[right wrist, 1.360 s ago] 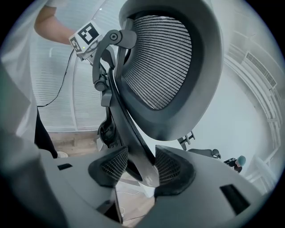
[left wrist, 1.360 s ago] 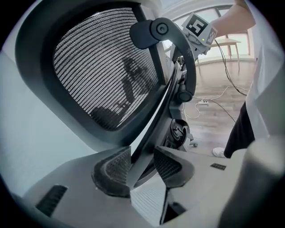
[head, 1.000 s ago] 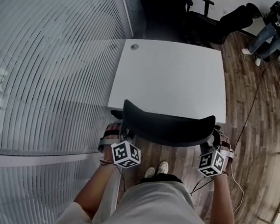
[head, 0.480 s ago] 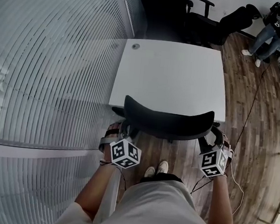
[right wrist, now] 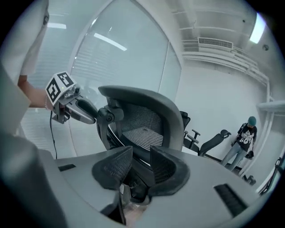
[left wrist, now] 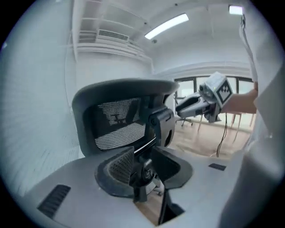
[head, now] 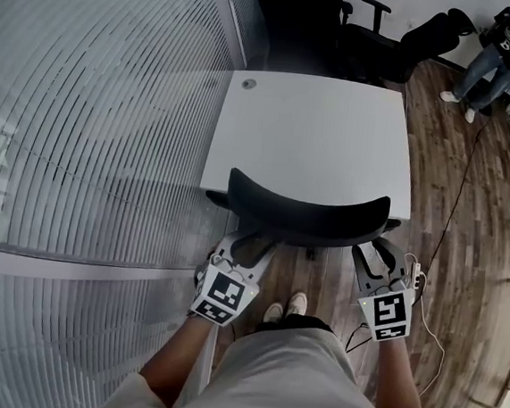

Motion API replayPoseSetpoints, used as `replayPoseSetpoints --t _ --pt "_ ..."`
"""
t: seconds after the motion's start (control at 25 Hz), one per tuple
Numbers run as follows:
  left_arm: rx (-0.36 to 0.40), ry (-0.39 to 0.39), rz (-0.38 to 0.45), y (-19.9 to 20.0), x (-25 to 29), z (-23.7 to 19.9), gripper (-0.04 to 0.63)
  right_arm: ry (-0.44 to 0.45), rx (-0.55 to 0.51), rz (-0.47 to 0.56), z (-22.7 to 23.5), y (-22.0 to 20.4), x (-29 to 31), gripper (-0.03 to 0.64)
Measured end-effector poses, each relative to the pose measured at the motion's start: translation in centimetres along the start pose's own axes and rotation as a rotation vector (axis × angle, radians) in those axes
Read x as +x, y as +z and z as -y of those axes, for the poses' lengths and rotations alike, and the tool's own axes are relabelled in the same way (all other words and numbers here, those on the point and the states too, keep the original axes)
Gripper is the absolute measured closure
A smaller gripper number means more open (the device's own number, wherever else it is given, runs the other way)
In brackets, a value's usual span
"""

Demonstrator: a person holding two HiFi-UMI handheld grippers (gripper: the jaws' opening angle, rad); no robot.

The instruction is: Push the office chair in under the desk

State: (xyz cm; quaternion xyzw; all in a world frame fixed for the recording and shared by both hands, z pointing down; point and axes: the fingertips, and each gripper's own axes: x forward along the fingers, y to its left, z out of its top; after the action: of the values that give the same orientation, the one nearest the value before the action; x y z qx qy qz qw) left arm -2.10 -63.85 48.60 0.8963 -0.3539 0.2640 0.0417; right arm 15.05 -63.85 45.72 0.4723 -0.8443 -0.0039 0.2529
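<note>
While the left gripper (head: 253,244) and right gripper (head: 376,253) hang behind the chair (head: 308,214), jaws just closing partway yet gripping nothing, another shove could bang it against the desk (head: 316,133).

Chair back (head: 307,220) ahead, glass wall (head: 91,138) left, open floor (head: 444,199) right

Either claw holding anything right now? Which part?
Nothing held. The left claw and right claw have just been closing, pads apart, gripping nothing; the office chair stands beyond both, ungripped.
</note>
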Motion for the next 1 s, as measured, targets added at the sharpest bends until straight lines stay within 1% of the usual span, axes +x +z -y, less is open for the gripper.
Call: replayPoseSetpoints --t 0.12,0.28,0.48,0.68,0.8,0.92,1.0 --pt "-0.060 -0.032 0.095 2.5 -1.2 1.2 0.465 0.017 0.030 0.045 -0.6 1.2 -1.0 0.500" --pt "-0.093 -0.060 0.177 4.8 -2.4 2.4 0.480 0.033 0.080 0.110 -1.3 3.1 -2.2 0.516" --pt "-0.095 -0.086 0.237 6.1 -3.8 3.9 0.491 0.043 0.110 0.175 -2.9 5.6 -3.5 0.547" --pt "-0.119 -0.095 0.301 7.8 -5.1 4.8 0.517 0.075 0.135 0.224 -4.4 7.8 -4.4 0.556" --pt "-0.109 -0.103 0.339 8.3 -5.5 5.5 0.526 0.094 0.154 0.249 -5.4 8.3 -4.8 0.566" --pt "-0.131 -0.109 0.369 9.1 -5.8 5.9 0.535 0.113 0.153 0.258 -6.2 8.5 -5.1 0.575" --pt "-0.130 -0.112 0.380 9.6 -6.1 6.2 0.537 0.120 0.153 0.265 -6.5 8.9 -5.3 0.584"
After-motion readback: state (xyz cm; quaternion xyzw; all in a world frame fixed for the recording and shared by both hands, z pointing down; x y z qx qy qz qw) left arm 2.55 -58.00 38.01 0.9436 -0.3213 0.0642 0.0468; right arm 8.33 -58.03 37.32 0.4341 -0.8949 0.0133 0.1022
